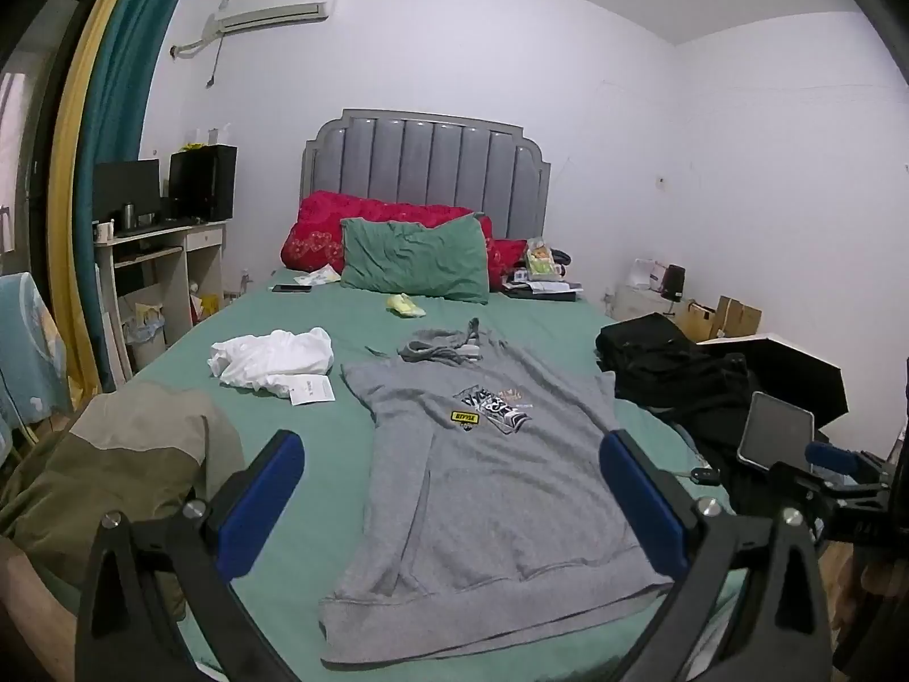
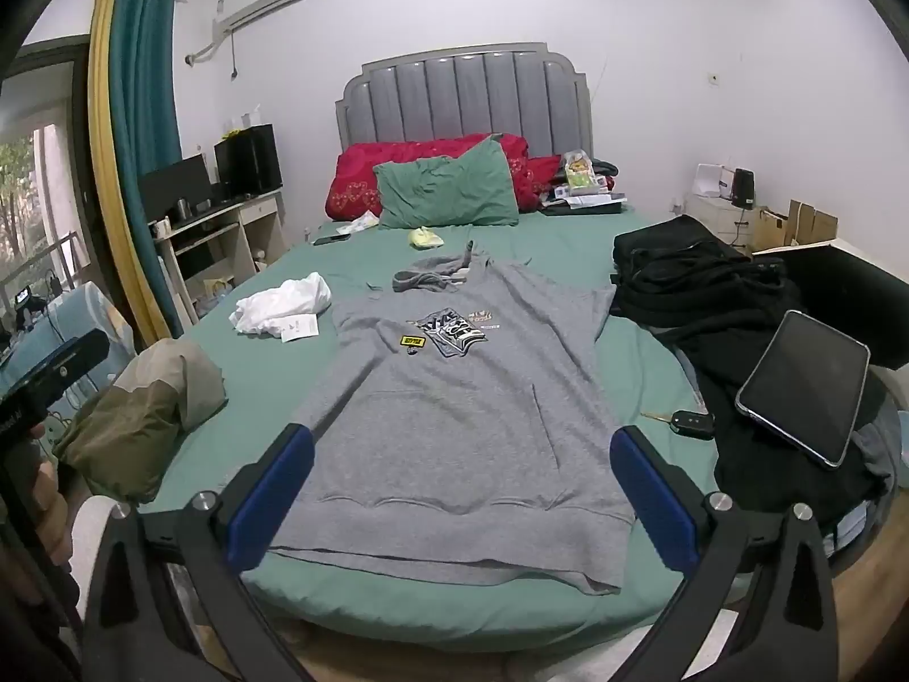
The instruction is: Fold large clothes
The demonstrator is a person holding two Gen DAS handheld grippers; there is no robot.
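**Both claws spread above the hem of a flat-laid hoodie, before the first fold**

Left gripper (image 1: 451, 489) and right gripper (image 2: 461, 480): each has its blue-padded jaws fully apart, with nothing between them, hanging clear of the cloth at the foot of the bed. In each wrist view the jaws frame the lower body of the grey hoodie (image 2: 454, 426) from about 8 o'clock and 4 o'clock.

Step in hand, as judged: approach for the first grasp. Done well, each claw would descend on one single edge of fabric, at matching points on either side, pinching both layers so that the garment lifts evenly; the fold line should run straight up the body, and the cloth should be kept taut to avoid dragging the bed sheet (image 2: 642, 364).

The hoodie lies face-up, centred on the green bed, hem nearest the grippers at 6 o'clock, hood bunched at 12 o'clock, chest print (image 2: 449, 335) above a front pouch pocket. The sleeves appear tucked in or under; this is unclear. The fabric is mostly smooth, with the hem slightly rumpled.

Around it: white garment (image 2: 284, 301) at 10 o'clock, olive jacket (image 2: 147, 415) at 9 o'clock, black clothing (image 2: 693, 284) at 2 o'clock, tablet (image 2: 807, 386) and car key (image 2: 690, 423) at 3 o'clock
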